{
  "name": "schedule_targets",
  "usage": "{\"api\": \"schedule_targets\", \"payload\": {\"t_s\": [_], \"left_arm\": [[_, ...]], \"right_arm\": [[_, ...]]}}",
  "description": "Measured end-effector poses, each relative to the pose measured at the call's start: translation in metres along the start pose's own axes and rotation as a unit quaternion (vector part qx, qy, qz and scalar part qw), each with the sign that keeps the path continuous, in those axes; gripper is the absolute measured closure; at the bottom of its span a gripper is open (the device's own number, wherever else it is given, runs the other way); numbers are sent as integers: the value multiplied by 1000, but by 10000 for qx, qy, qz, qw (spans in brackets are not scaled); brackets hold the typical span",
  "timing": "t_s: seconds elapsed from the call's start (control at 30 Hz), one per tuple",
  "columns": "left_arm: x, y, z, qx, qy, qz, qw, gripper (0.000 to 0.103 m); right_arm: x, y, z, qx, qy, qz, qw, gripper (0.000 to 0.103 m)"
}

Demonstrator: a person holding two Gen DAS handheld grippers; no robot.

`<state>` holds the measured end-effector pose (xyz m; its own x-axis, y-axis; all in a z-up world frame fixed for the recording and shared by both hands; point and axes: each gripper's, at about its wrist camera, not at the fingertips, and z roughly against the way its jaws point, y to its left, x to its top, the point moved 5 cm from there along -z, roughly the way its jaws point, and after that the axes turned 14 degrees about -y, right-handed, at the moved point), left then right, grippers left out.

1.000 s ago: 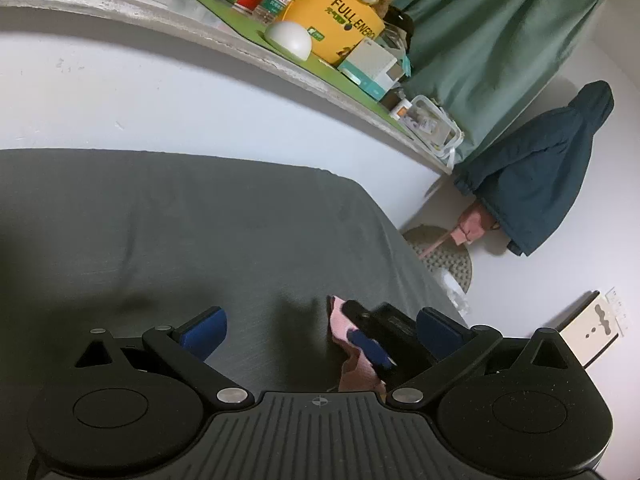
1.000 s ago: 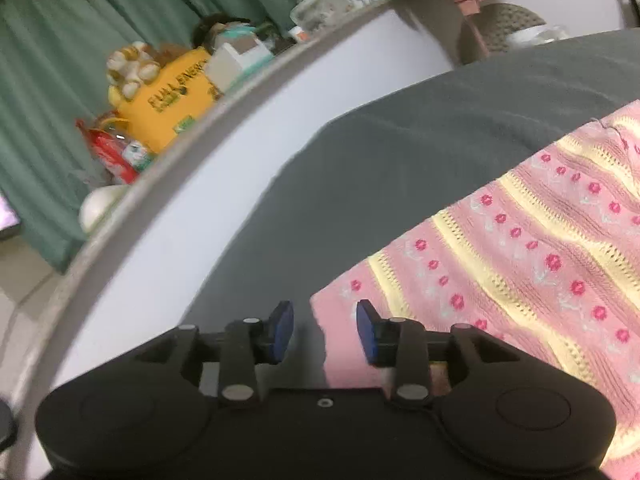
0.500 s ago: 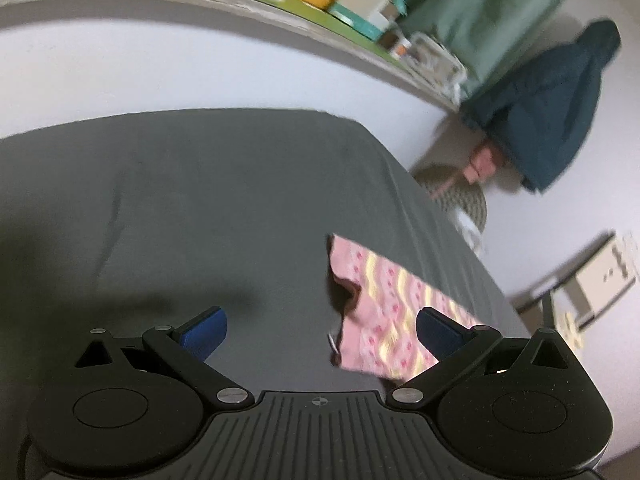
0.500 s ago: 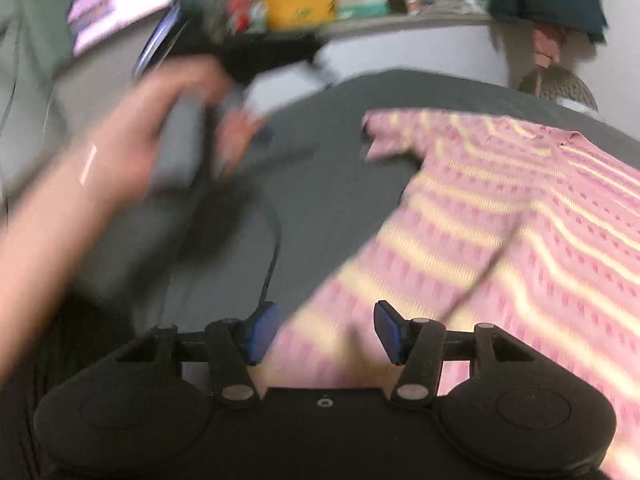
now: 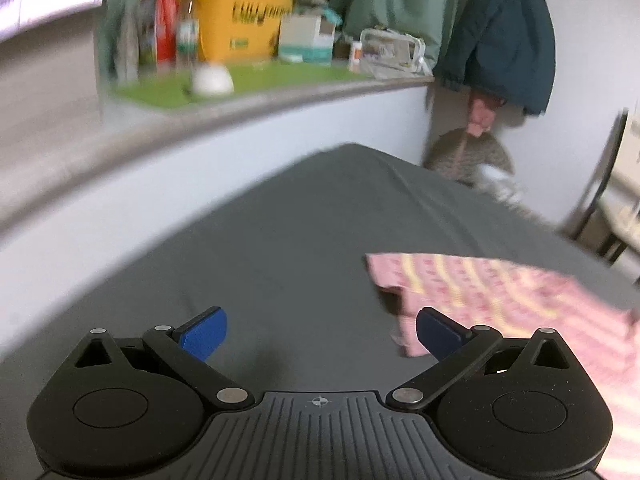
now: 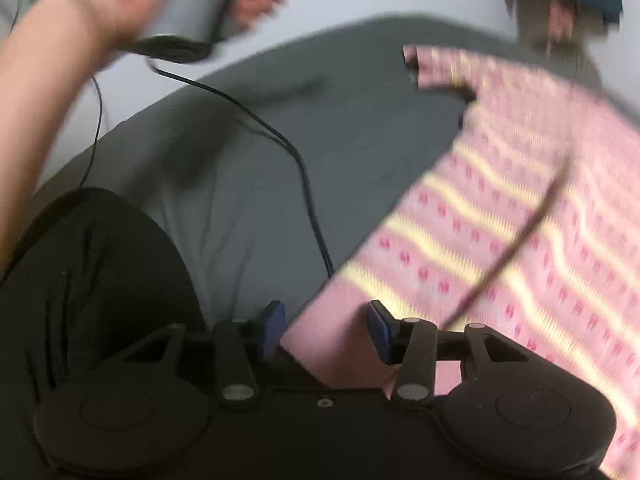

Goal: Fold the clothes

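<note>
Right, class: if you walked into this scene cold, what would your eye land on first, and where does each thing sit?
The pink garment with yellow stripes stands out most, spread over the right side of the dark grey bed. Next comes the yellow basket on the cluttered ledge behind the bed. In the right wrist view a person's hand holds the other gripper's handle at the upper left, with a black cable trailing across the bed.

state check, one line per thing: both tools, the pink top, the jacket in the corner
left tool: open, empty, above the grey sheet
right tool: open, pink hem between the fingers, not clamped
pink top: spread flat, unfolded
jacket: hanging
</note>
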<state>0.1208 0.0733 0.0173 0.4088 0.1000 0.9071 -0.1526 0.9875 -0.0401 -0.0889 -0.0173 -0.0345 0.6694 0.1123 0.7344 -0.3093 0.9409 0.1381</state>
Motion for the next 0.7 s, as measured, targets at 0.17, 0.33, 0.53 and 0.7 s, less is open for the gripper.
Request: {"api": "schedule_targets", "payload": {"t_s": [0.17, 0.33, 0.53, 0.7], "left_arm": [[20, 1, 20, 229, -219, -805, 9962, 0], [24, 5, 36, 213, -166, -1158, 9929, 0], [24, 1, 36, 164, -124, -1160, 9930, 0], [18, -1, 31, 9, -55, -1103, 9939, 0]], "right_arm": [[-7, 7, 9, 341, 234, 1494, 9879, 58], [-22, 26, 20, 935, 34, 3649, 9263, 59], [-33, 41, 0, 1337, -277, 4911, 8604, 64], [-33, 44, -3, 1354, -209, 4961, 8574, 92]]}}
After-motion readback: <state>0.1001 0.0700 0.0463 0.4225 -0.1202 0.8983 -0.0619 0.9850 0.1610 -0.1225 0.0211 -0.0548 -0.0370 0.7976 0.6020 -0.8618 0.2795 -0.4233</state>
